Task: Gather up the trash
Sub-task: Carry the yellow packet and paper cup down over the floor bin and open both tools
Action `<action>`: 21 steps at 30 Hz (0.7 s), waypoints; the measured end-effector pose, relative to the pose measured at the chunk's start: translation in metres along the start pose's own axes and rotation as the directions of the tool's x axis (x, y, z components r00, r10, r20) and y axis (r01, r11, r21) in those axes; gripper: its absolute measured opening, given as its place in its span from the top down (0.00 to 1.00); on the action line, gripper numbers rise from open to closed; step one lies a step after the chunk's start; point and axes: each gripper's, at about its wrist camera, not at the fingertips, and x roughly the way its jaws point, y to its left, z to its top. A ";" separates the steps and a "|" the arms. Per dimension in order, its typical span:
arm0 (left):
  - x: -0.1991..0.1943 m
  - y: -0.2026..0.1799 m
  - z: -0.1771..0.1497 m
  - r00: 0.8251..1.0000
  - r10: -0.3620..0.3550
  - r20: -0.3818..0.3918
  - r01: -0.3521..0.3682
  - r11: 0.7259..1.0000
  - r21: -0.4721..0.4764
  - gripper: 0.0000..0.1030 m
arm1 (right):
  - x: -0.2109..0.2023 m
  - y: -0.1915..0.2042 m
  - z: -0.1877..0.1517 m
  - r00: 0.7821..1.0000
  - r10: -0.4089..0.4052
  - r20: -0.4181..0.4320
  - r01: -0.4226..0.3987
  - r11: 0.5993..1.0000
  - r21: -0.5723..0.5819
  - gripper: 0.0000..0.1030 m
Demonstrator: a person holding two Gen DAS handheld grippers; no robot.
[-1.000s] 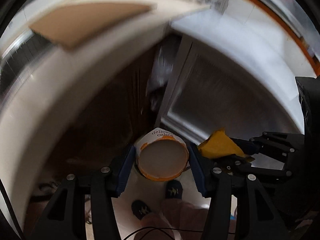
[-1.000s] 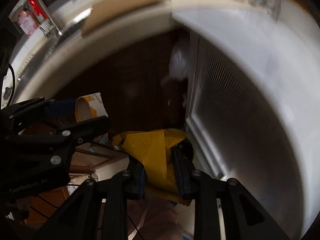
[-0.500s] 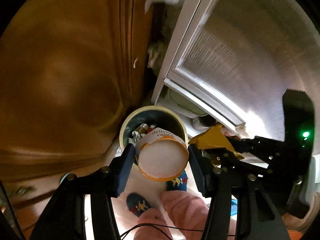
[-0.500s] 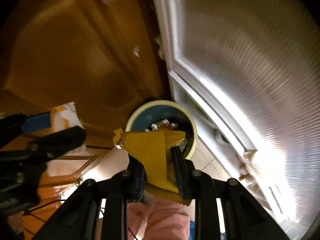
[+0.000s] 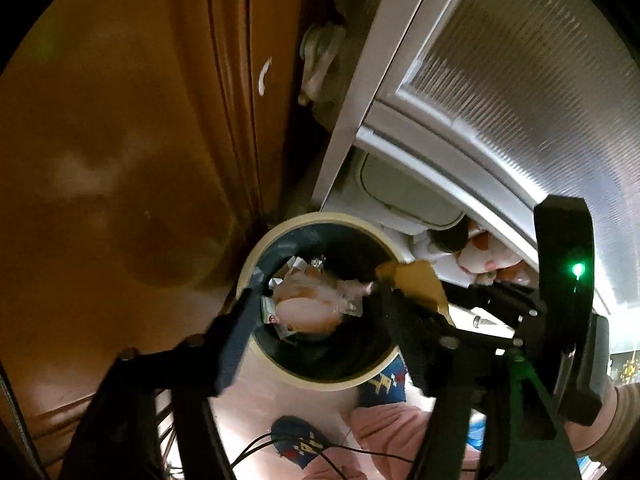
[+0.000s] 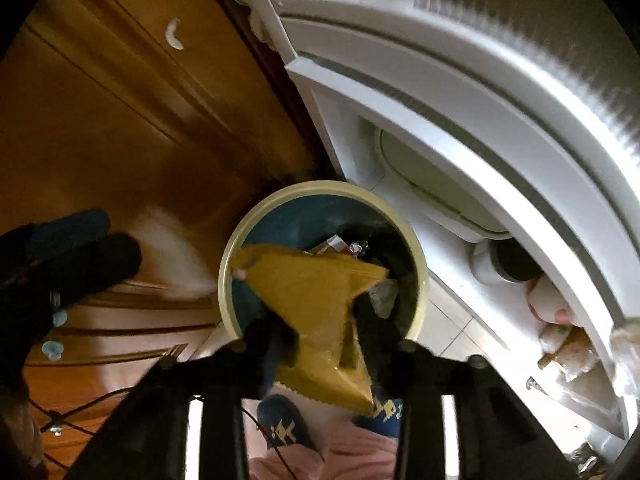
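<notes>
- Left gripper (image 5: 316, 312), left wrist view: fingers spread wide, nothing between the pads; both fingers hang above the open mouth of the trash bin (image 5: 260, 256), one over its near-left rim, the other over its right rim.
- Paper cup (image 5: 308, 312), left wrist view: pale and blurred, apart from both fingers, in the gap between them, over the bin's dark interior; whether it rests on the trash inside or hangs in the air cannot be told.
- Trash bin, right wrist view (image 6: 420, 268): round, cream rim, dark blue inner wall; foil scraps and wrappers (image 6: 352, 246) lie inside, beyond the fingertips.
- Right gripper (image 6: 320, 332), right wrist view: fingers pinching the yellow snack bag (image 6: 308, 288); the bag's upper part spreads beyond the fingertips across the bin's opening, its serrated lower edge hangs behind the pads toward the camera.
- Yellow snack bag, left wrist view (image 5: 416, 280): seen just right of the left gripper's right finger, at the bin's right rim.
- Surroundings: wooden cabinet door (image 6: 120, 120) left of the fingers; white appliance (image 6: 500, 120) with ribbed panel to their right; person's patterned blue socks (image 6: 284, 424) on the floor below the bin.
</notes>
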 end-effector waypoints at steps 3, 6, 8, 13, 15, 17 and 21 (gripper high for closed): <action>0.006 0.002 -0.005 1.000 0.009 -0.015 -0.009 1.000 -0.003 0.22 | 0.006 -0.007 0.001 1.000 -0.005 0.007 0.005 1.000 0.000 0.47; 0.011 0.002 -0.009 0.999 0.023 -0.030 -0.023 1.000 -0.011 0.21 | 0.009 -0.010 -0.001 1.000 0.001 0.003 -0.001 1.000 0.000 0.45; 0.010 0.002 -0.011 0.999 0.030 -0.033 -0.030 0.999 -0.015 0.19 | 0.009 -0.013 -0.005 1.000 0.004 -0.004 -0.004 1.000 0.007 0.45; -0.002 -0.003 -0.013 0.999 0.041 -0.024 -0.042 0.999 -0.010 0.16 | 0.004 -0.006 -0.006 1.000 -0.002 -0.009 0.002 1.000 0.011 0.45; -0.005 -0.004 -0.012 0.999 0.046 -0.020 -0.046 0.999 -0.008 0.15 | -0.002 -0.002 -0.003 1.000 -0.001 -0.012 0.002 1.000 0.016 0.45; -0.016 -0.007 -0.011 0.998 0.053 -0.015 -0.053 0.999 -0.010 0.13 | -0.011 -0.001 -0.004 1.000 -0.008 -0.010 0.008 1.000 0.017 0.43; -0.038 -0.010 -0.009 0.998 0.061 -0.012 -0.061 0.998 -0.015 0.10 | -0.035 0.002 -0.003 1.000 -0.017 0.002 0.017 1.000 0.020 0.41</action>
